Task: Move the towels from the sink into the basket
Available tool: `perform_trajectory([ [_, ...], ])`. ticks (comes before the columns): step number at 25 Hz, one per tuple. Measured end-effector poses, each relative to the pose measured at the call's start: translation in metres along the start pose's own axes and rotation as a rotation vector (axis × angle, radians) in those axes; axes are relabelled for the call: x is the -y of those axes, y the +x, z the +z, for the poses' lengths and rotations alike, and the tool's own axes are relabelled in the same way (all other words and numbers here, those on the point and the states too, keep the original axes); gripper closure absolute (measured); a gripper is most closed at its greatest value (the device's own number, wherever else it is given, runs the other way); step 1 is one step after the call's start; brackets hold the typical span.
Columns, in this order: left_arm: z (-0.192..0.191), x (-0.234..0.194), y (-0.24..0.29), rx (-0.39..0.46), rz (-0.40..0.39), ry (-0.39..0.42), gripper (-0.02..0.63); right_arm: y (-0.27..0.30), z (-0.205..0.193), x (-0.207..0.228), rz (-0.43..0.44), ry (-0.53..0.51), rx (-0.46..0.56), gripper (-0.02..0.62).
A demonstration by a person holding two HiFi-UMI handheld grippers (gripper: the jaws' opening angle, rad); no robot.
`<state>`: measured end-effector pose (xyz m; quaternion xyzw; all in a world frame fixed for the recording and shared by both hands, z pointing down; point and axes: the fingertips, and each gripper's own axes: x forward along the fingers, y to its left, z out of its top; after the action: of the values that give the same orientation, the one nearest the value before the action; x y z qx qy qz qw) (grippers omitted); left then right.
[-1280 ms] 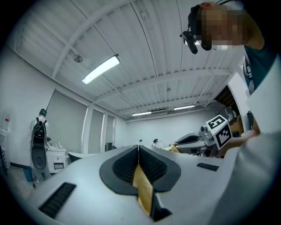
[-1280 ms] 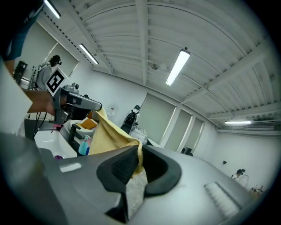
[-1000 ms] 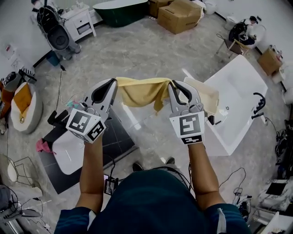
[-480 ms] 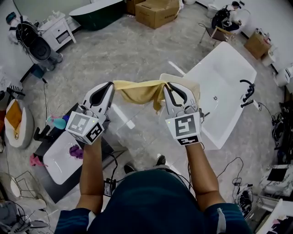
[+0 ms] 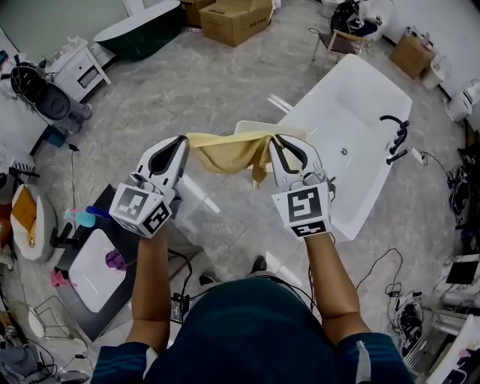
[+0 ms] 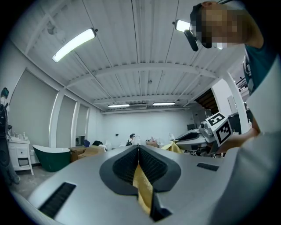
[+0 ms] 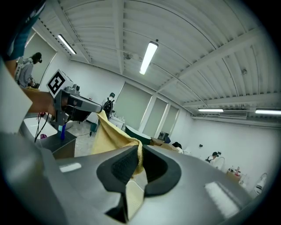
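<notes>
Plain pale yellow towel [image 5: 229, 150]. Silver-grey left gripper [image 5: 182, 140] and right gripper [image 5: 277, 139], black inside the jaws, with black-and-white square markers on both cubes. White bathtub [image 5: 352, 112], dark green tub [image 5: 139, 30], brown boxes [image 5: 236, 16], grey marbled floor [image 5: 225, 82].

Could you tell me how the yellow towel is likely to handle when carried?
Probably floppy: the towel sags between the left gripper and right gripper. Likely light, since thin edge pinches hold it. A loose corner hangs, so it may snag.
</notes>
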<state>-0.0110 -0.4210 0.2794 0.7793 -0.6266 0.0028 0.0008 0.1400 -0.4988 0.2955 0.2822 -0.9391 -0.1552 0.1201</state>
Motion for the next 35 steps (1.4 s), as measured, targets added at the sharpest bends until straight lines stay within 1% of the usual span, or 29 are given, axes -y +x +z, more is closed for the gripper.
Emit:
perform_trajectory([
  [7, 0.0, 0.054, 0.068, -0.016, -0.066, 0.023, 0.595, -0.03, -0.035, 0.071, -0.065, 0.02, -0.015, 0.557],
  [13, -0.007, 0.086, 0.127, -0.046, -0.171, 0.041, 0.595, -0.046, -0.067, 0.123, -0.151, 0.048, -0.063, 0.557],
  [19, -0.019, 0.108, 0.204, -0.042, -0.288, 0.007, 0.595, -0.055, -0.099, 0.178, -0.244, 0.05, -0.146, 0.557],
  [24, -0.024, 0.12, 0.264, -0.038, -0.391, -0.01, 0.595, -0.056, -0.117, 0.223, -0.325, 0.036, -0.207, 0.557],
  [27, -0.027, 0.126, 0.295, -0.044, -0.439, -0.005, 0.595, -0.05, -0.129, 0.247, -0.367, 0.046, -0.224, 0.557],
  [31, -0.035, 0.125, 0.328, -0.065, -0.477, -0.001, 0.595, -0.037, -0.148, 0.268, -0.395, 0.073, -0.243, 0.557],
  [35, -0.044, 0.115, 0.353, -0.085, -0.49, 0.001, 0.595, -0.019, -0.161, 0.281, -0.404, 0.102, -0.253, 0.557],
])
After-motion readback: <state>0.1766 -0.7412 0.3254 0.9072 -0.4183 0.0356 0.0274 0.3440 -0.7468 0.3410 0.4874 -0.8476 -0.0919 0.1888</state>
